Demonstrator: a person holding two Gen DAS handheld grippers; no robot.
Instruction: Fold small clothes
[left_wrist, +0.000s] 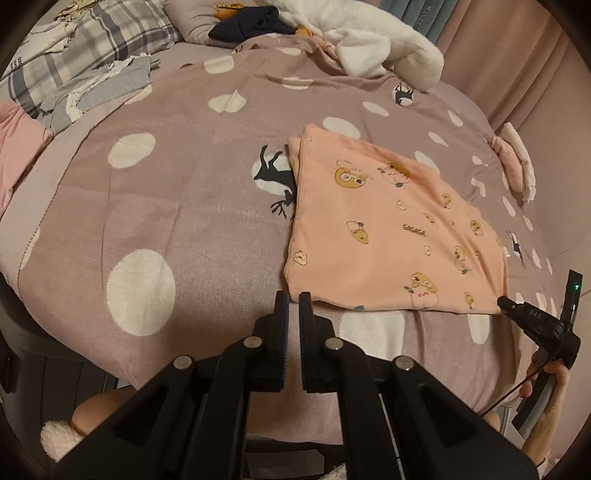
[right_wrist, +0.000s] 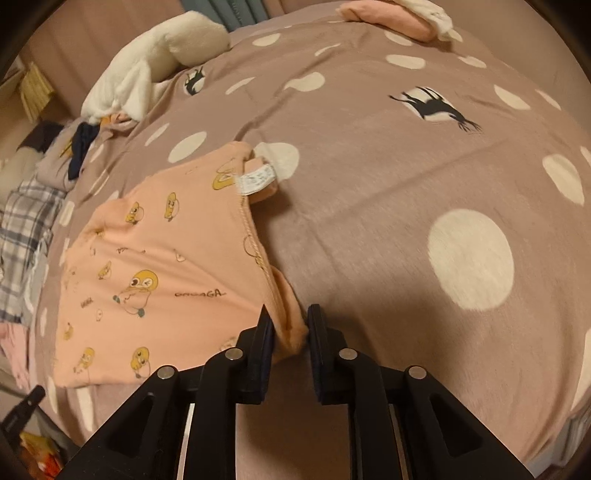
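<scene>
Peach garment folded flat on the dotted bedspread, my two grippers at its near edge.

My left gripper (left_wrist: 294, 297) hangs just at the near-left corner of the peach garment (left_wrist: 391, 225), its jaws drawn together with only a thin slit between the pads and no cloth in them. My right gripper (right_wrist: 290, 317) sits at the garment's near-right corner; its jaws stand a little apart, and a bunched fold of the peach cloth (right_wrist: 291, 332) lies between them, touching the left pad while a sliver of gap shows beside the right one, so I am not clamping it. The garment lies folded on the mauve bedspread (left_wrist: 177, 206), its white label (right_wrist: 256, 180) turned up at the far corner. A white plush blanket (left_wrist: 369, 40) and plaid bedding (left_wrist: 85, 51) lie well beyond.
</scene>
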